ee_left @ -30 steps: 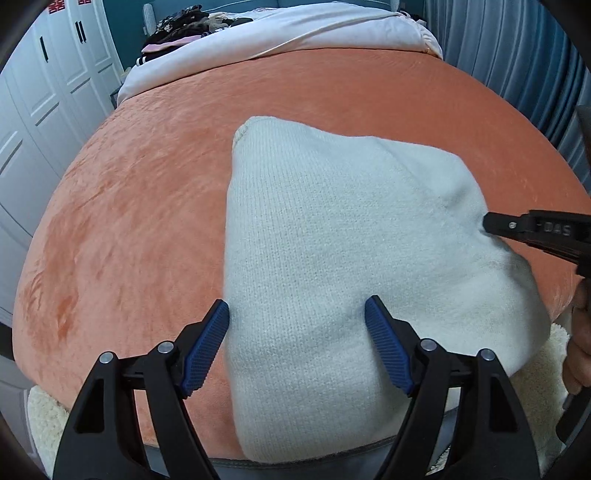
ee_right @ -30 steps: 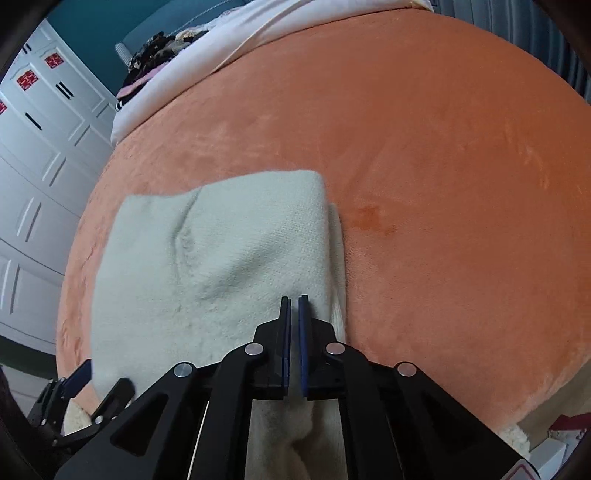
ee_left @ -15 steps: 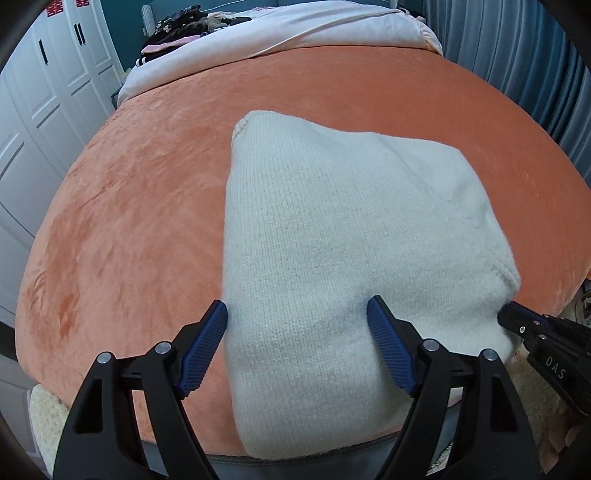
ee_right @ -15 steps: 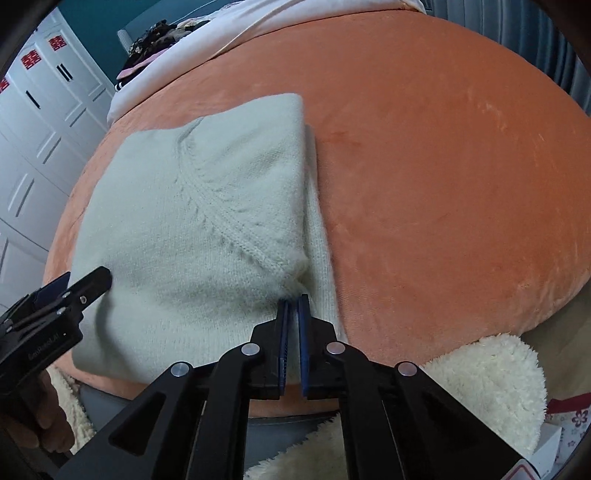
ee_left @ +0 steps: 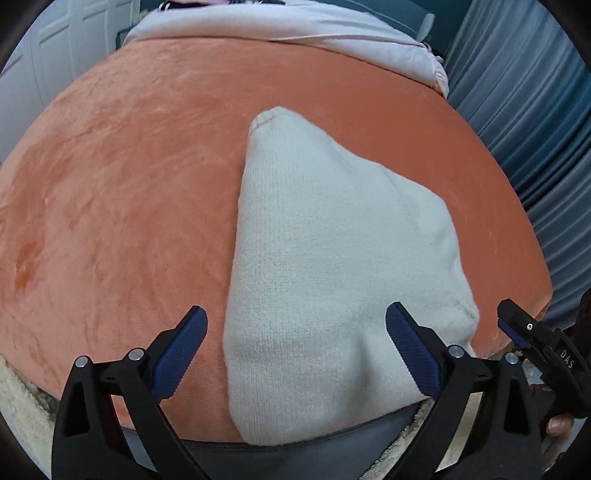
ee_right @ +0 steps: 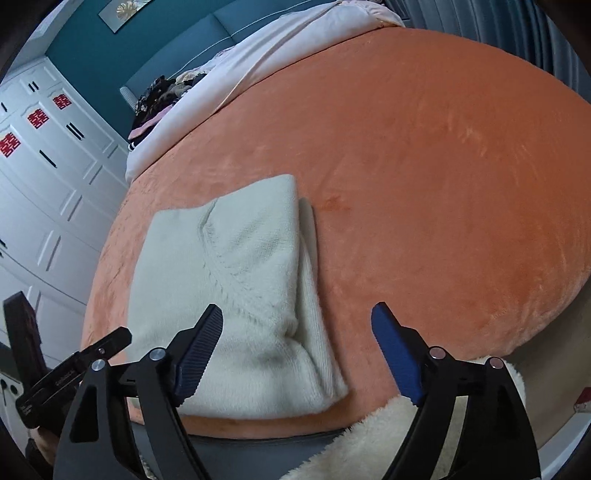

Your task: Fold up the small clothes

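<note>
I have both tools spread and empty, the left tool (ee_left: 295, 354) and right tool (ee_right: 297, 350) over the folded sweater (ee_right: 236, 291) on the orange bed (ee_right: 424, 184). I'd square up the offset right edge before pressing flat.

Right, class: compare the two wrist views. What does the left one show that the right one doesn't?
Only the left wrist view: the blue curtain.

Only the right wrist view: the white wardrobe's red paper cuts, a framed picture, and the sweater's folded layers with the seam.

Both: the cream sweater on the orange blanket, the pink quilt, and both hand-held grippers open, left and right.
</note>
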{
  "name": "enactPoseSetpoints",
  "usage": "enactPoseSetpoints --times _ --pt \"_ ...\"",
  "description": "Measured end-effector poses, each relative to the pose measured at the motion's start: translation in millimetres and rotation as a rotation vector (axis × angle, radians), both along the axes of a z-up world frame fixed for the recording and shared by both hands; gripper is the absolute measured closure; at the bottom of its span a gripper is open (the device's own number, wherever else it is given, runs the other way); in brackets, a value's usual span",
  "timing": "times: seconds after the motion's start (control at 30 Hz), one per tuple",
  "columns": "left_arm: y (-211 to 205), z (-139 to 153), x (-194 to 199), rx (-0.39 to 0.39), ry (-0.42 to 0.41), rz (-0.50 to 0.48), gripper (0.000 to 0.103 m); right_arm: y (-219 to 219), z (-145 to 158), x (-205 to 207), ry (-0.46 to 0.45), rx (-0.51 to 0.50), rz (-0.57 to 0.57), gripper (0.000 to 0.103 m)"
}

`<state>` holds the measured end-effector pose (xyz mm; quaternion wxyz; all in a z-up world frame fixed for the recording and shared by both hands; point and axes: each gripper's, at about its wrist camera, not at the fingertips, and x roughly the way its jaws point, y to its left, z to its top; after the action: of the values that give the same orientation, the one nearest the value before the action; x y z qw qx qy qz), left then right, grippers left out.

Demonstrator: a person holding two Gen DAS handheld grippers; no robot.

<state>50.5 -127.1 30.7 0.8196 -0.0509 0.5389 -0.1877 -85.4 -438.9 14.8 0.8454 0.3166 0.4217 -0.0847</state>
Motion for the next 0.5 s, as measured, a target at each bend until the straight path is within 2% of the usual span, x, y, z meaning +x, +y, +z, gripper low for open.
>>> enactPoseSetpoints --times 0.13,0.27,0.37,0.43,0.5 --pt "3.4 -27.8 20.6 -0.043 0.109 0.056 0.006 -0.7 -28.2 30.4 0.04 0.112 0.04 0.018" --pt "-2.9 -36.2 27.1 -0.068 0.117 0.052 0.005 5.5 -62.7 51.0 0.09 0.203 0.077 0.016" --pt "-11.5 -42.6 31.3 -0.096 0.146 0.042 0.005 14.7 -71.1 53.6 0.013 0.183 0.122 0.005" --pt "-16.1 -47.6 34.6 -0.096 0.15 0.056 0.005 19.2 -73.9 54.9 -0.01 0.167 0.15 0.005" --pt "-19.9 -51.8 36.0 -0.102 0.142 0.06 0.005 18.8 -76.6 59.3 -0.033 0.203 0.17 0.005"
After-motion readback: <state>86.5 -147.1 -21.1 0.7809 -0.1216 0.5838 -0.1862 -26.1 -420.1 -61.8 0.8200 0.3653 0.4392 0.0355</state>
